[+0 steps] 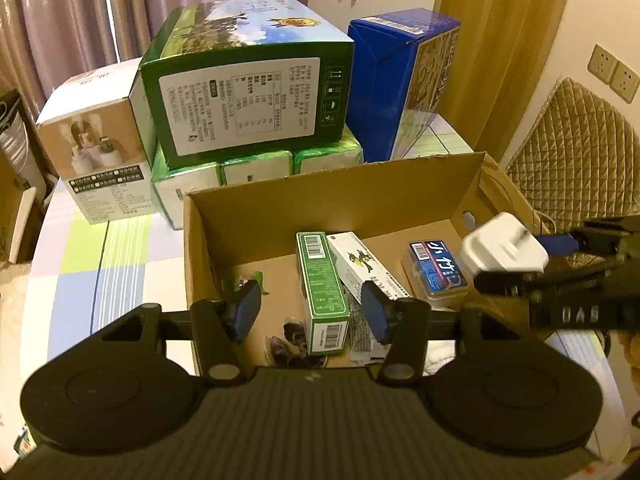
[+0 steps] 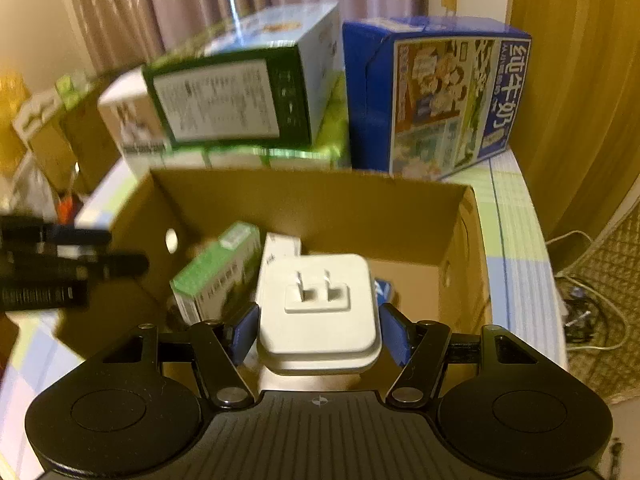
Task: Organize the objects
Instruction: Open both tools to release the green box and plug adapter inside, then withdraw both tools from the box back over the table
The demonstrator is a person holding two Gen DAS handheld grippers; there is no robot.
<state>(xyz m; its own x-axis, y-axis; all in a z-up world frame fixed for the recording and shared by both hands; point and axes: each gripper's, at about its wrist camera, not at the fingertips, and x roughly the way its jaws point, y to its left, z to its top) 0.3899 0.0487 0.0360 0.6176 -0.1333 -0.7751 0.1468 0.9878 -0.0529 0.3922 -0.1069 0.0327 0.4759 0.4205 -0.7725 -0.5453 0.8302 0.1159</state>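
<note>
**White charger held over the box, several items already inside**

The right gripper [image 2: 318,328] has its blue-padded fingers clamped on the two sides of a white square plastic plug-in charger [image 2: 318,312], prongs facing forward. The charger hangs above the open brown cardboard box [image 1: 320,196] on the checked tablecloth [image 1: 100,248], over the box's right-hand part as the left wrist view shows it [image 1: 502,250]. It is not yet set down.

The left gripper [image 1: 312,308] hovers at the near edge of the same box with its fingers spread apart and nothing between them.

Inside the box lie a narrow green carton with a barcode [image 1: 324,288], a long white carton with a green dragon print [image 1: 366,264] leaning against it, and a small clear-lidded blue case with white lettering [image 1: 438,270] toward the right wall. Some dark wrapped pieces [image 1: 292,340] sit at the near side; they are too blurred and shadowed to identify, perhaps sweets or small packets.

Judging from this, the sorting is well under way: three boxed items and a few loose bits are in, and the charger is the piece in hand. Free floor remains at the back right of the box for it. Behind the box stand a large green printed carton [image 1: 248,96] on green-wrapped tissue packs [image 1: 256,168], and a tall blue milk carton case [image 2: 436,96]; whether those belong to the task I cannot tell.
</note>
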